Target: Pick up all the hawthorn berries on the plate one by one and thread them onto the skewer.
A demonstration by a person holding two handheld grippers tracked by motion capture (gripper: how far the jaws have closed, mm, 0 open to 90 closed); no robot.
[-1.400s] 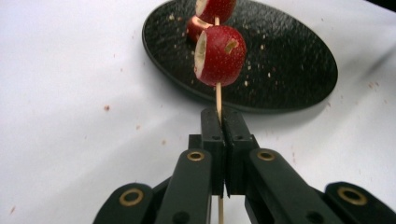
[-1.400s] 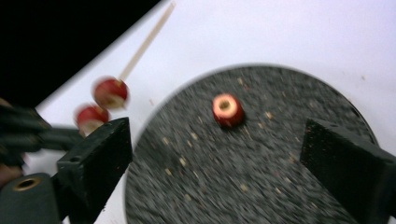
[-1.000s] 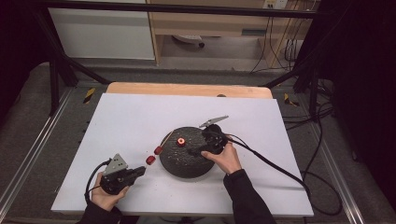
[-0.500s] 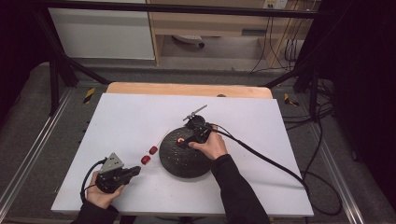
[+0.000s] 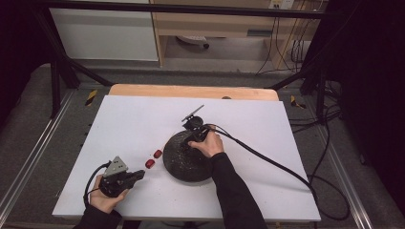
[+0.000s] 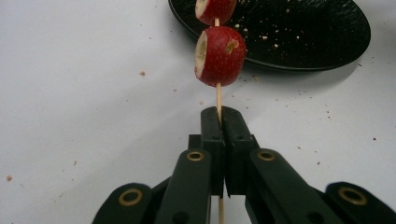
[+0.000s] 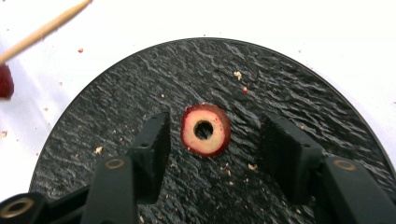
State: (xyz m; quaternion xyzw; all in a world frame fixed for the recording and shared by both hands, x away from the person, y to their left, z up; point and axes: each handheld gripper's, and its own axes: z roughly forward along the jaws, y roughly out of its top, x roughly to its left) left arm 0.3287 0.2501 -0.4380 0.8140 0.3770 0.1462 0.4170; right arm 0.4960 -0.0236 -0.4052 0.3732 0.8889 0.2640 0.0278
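Right gripper view: fruit ring [image 7: 206, 130] mid-plate [image 7: 299, 88].

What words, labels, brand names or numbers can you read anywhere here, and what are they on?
None: there is no readable text in any view.
The black plate, the strawberry pieces on the skewer, the left gripper, the right gripper and the white table all bear no print.

A black plate [image 5: 184, 162] sits on the crumb-dusted white table [image 5: 124, 124].
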